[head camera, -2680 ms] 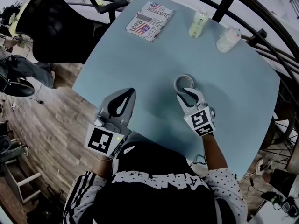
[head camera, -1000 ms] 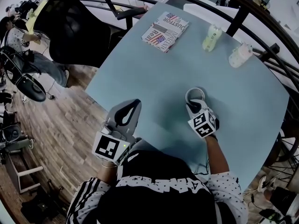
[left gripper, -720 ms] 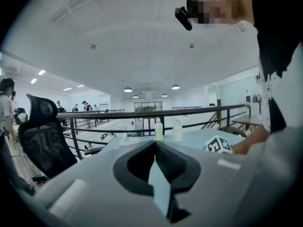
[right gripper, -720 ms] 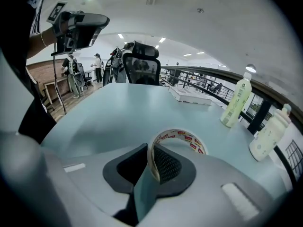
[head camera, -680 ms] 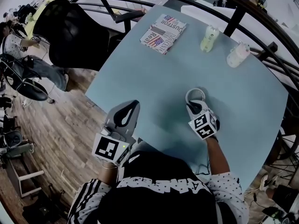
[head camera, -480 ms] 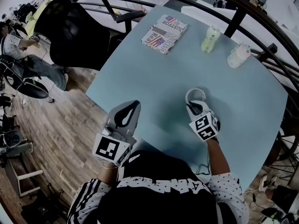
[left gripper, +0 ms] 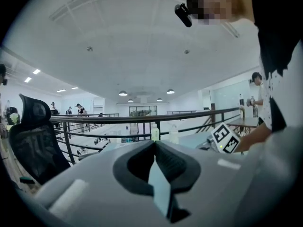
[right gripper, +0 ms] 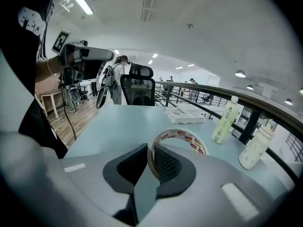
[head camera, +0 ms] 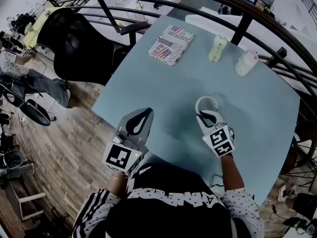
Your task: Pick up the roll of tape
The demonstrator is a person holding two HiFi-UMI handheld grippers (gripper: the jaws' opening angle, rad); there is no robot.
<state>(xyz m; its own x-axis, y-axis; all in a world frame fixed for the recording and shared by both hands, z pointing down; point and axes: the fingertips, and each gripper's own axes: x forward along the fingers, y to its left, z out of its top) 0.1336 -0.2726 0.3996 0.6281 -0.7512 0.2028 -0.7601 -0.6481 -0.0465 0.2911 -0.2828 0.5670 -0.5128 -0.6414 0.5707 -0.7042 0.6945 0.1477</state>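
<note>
The roll of tape [head camera: 197, 104] is a pale ring with red print, held above the light-blue table [head camera: 163, 83] to the right of its middle. My right gripper [head camera: 207, 113] is shut on the ring's near wall. In the right gripper view one pad sits inside the tape [right gripper: 182, 135] and one outside, with my right gripper [right gripper: 150, 154] pinching the wall between them. My left gripper [head camera: 146, 110] hovers over the table's near left edge, shut with nothing in it. The left gripper view shows my left gripper [left gripper: 154, 144] with its tips together.
A flag-printed stack of papers [head camera: 171, 44] lies at the table's far side, with two pale bottles [head camera: 216, 48] [head camera: 246, 62] to its right. A black office chair [head camera: 74, 43] stands left of the table. A dark railing [head camera: 237, 19] curves behind it.
Since the earliest frame my right gripper's jaws closed on the tape's near wall. Over the last second it has lifted the roll a little off the table. The left gripper has stayed put.
</note>
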